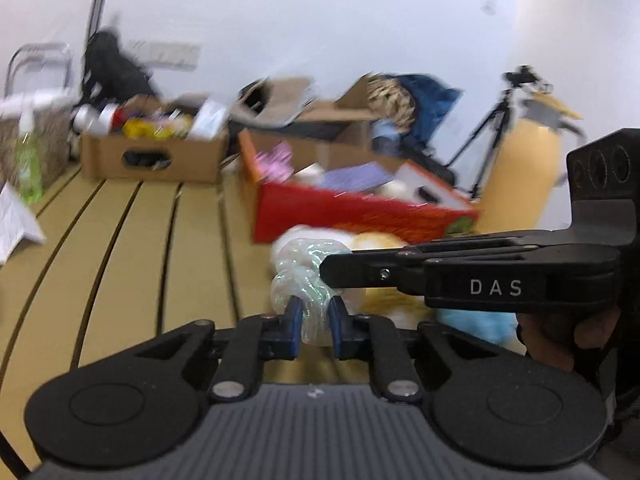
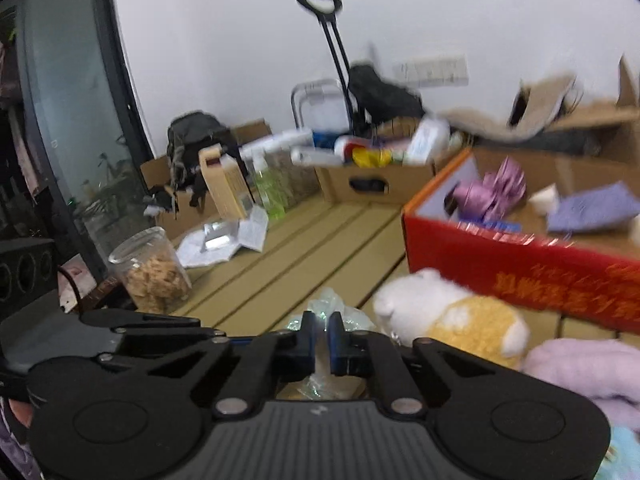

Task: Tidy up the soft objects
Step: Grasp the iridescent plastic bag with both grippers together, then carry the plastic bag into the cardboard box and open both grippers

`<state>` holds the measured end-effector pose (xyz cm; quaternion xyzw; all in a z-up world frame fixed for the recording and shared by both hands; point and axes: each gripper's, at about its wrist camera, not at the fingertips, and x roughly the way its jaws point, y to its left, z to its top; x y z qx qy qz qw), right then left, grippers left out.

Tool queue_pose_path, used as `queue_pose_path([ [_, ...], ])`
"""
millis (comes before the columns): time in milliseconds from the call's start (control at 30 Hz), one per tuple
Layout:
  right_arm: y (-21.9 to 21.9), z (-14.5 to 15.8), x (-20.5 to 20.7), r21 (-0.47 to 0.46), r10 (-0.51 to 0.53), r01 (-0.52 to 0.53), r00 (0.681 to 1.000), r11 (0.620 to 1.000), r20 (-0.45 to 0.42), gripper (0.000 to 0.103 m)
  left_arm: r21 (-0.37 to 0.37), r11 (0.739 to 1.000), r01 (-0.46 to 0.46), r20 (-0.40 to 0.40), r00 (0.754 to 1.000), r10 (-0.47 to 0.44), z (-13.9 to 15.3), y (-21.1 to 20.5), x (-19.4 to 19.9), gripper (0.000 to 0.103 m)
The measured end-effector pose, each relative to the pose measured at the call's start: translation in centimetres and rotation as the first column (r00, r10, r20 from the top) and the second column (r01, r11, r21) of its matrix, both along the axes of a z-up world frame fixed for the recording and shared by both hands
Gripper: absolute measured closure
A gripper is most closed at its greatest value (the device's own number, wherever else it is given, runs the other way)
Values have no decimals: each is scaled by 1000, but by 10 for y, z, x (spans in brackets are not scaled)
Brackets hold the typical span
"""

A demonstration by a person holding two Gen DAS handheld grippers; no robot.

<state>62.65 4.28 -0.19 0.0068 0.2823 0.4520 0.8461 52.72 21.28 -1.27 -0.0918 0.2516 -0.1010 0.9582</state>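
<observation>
Readable in white capitals: "DAS", printed on the side of the right gripper (image 1: 328,270) where it crosses the left wrist view, just beside the iridescent soft toy (image 1: 304,280). Gold characters printed along the front wall of the red cardboard box (image 2: 520,272), seen in the right wrist view just behind the white and yellow plush (image 2: 448,316), but too blurred to read. Small pale mark on the ribbed body of each gripper near the camera, not legible.
</observation>
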Motion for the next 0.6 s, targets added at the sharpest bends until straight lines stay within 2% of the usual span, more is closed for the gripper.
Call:
queue_pose_path([
  [133,-39,22,-32,67,-66,64,998,996,24,97,6,996,90,59,994,-90,24,-22,-16,89],
  [300,-74,48,-36,103,-151,145,987,984,53,97,43,984,175,99,979,-178,50,-51,-2,89],
  [433,-83,69,3,126,-190,185,981,975,37,97,45,977,207,91,973,-211,69,-58,45,89],
  [600,-75,72,100,135,-214,224,973,965,-87,97,14,980,197,9,980,-197,77,-43,139,89],
])
